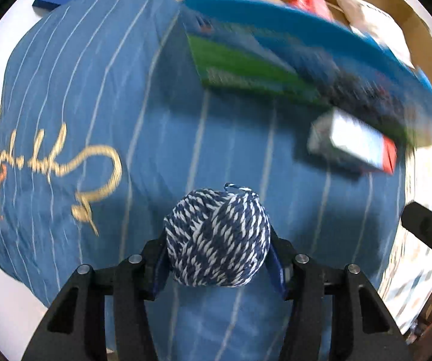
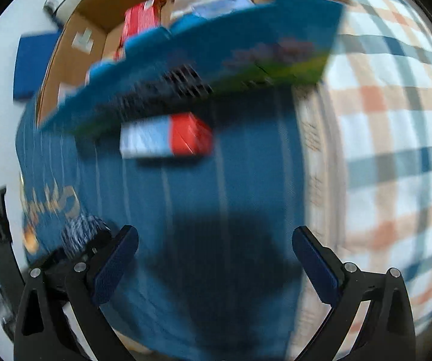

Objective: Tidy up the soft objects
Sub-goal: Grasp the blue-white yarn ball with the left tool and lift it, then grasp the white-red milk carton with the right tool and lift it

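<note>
My left gripper is shut on a blue-and-white yarn ball and holds it above a blue striped cloth with gold lettering. The ball shows blurred at the lower left of the right wrist view. My right gripper is open and empty over the same blue cloth. A plaid cloth lies to its right. The right gripper's tip shows at the right edge of the left wrist view.
A large blue and green box lies across the cloth's far side. A small white and red box lies near it. A cardboard box with red and white packs stands behind. A blue pad lies on the white table.
</note>
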`<state>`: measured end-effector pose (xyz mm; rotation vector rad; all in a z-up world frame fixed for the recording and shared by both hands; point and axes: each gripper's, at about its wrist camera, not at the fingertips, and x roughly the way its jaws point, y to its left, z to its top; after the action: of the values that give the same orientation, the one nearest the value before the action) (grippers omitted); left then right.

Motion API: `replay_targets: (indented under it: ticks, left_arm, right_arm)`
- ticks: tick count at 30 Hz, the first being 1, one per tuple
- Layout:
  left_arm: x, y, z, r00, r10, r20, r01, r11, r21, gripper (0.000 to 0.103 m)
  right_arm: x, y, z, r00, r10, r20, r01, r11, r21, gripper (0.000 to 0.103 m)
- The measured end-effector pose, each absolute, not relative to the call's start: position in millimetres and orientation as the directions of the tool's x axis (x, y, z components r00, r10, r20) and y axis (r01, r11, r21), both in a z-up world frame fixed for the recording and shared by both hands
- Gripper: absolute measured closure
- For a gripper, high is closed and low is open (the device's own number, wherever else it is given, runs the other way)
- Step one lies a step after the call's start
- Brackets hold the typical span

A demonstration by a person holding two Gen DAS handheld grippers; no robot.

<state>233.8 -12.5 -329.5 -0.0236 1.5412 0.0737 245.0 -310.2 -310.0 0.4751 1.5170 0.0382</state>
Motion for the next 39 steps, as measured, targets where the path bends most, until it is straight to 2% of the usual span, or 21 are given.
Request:
replay_targets:
  ticks: [8,14,16,19,25,32,39]
  left_arm:
    - [269,10,-349,-0.008,0.003,-1.000,-0.040,0.999,0.003,0.052]
    - [294,23,-358,-0.037,-0.009,-0.999,-0.028,1.000,-0.008,0.052]
    - [305,20,-362,-0.041,-0.010,-0.999,-0.022,1.000,-0.009,0.052]
    - [307,9,-372,-0.044,-0.012,-0.999,-0.006,1.000,-0.012,0.052]
    - [284,-13,-380,-0.063,-0.022,-0.998,0.047,0.999,-0.025,0.052]
    - [256,-44,-394,-0.105,-0.045,-0.993,0.093,0.994,-0.055,0.052]
    - [253,-72,-393,-0.089,-0.021,-0.996,0.118,0.992,-0.031,0.052]
  right_arm:
    - [296,-267,-333,0.147,0.241,-0.959,0.384,0.880,0.280,0.000]
    - [312,-242,-354,0.119,0.196,-0.973,0.410,0.883,0.228,0.000]
    - [316,-237,-359,0.103,0.164,-0.981,0.408,0.892,0.192,0.008]
    - [319,-230,-360,0.109,0.142,-0.984,0.397,0.901,0.174,0.009]
    - [307,-228,-355,0.071,0.136,-0.988,0.356,0.922,0.153,0.011]
    - [249,-248,-355,-0.013,0.118,-0.993,0.298,0.949,0.109,0.011]
    - [239,-264,-358,-0.004,0.203,-0.979,0.369,0.911,0.187,0.009]
